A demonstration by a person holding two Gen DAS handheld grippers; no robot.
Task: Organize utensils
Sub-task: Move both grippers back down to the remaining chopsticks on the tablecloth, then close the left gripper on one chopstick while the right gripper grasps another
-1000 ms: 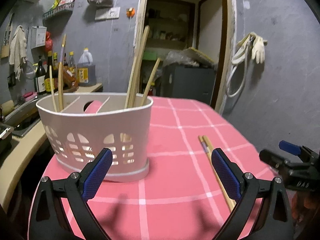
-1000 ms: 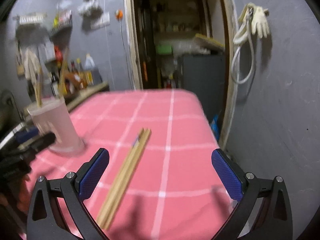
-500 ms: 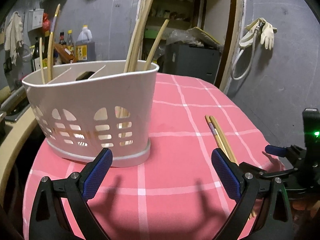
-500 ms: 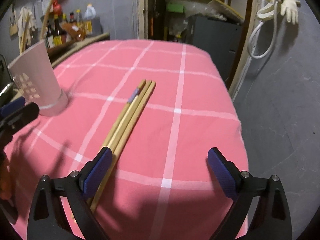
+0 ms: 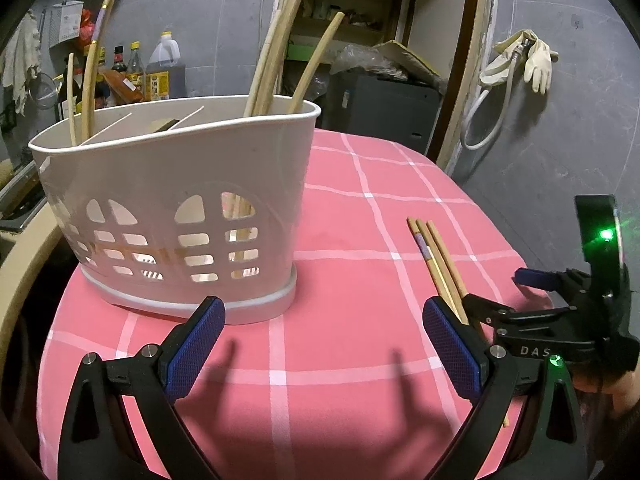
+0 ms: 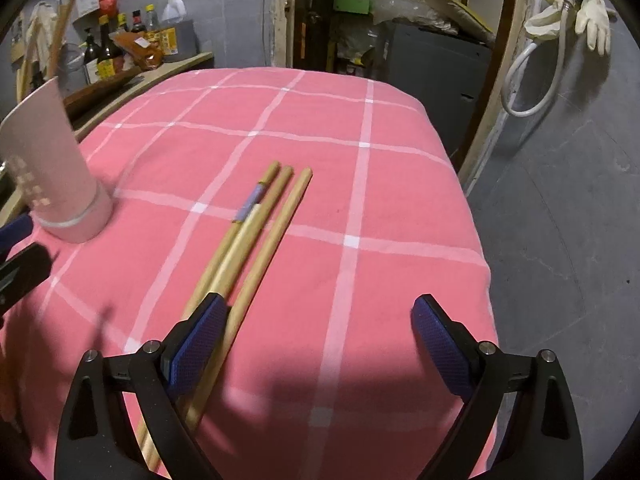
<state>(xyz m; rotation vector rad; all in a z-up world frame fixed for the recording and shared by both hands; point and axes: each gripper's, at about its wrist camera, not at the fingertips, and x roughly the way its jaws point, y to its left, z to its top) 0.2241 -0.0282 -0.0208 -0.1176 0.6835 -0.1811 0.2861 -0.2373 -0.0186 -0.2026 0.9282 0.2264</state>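
Left gripper [image 5: 322,344] wide open, nothing between its blue pads, low over the worktop [image 5: 348,396] just in front of the utensil holder [image 5: 176,208]. Right gripper [image 6: 316,344] also wide open, holding nothing; its left pad [image 6: 196,348] sits over the near part of the chopsticks [image 6: 256,232], contact cannot be told.

Utensil holder: white plastic, lattice cut-outs in the wall, divided into compartments, standing upright on the pink checked cloth. Several wooden sticks stand tilted in its right-end compartment [image 5: 276,60], a few more in the left-end one [image 5: 90,68]; middle compartments mostly hidden by the wall.

Chopsticks: three loose wooden ones lying side by side to the right of the holder, well apart from it, the left two touching, the third just beside them. One has a purple band [image 6: 250,204] near its far end. In the left wrist view the same three [image 5: 436,256] run from the cloth toward the right gripper's body [image 5: 552,320], which shows green lights.

Behind the holder: bottles [image 5: 160,68] on a side counter. Right of the holder, on the grey wall: glove [image 5: 538,60] and hose [image 5: 480,120].
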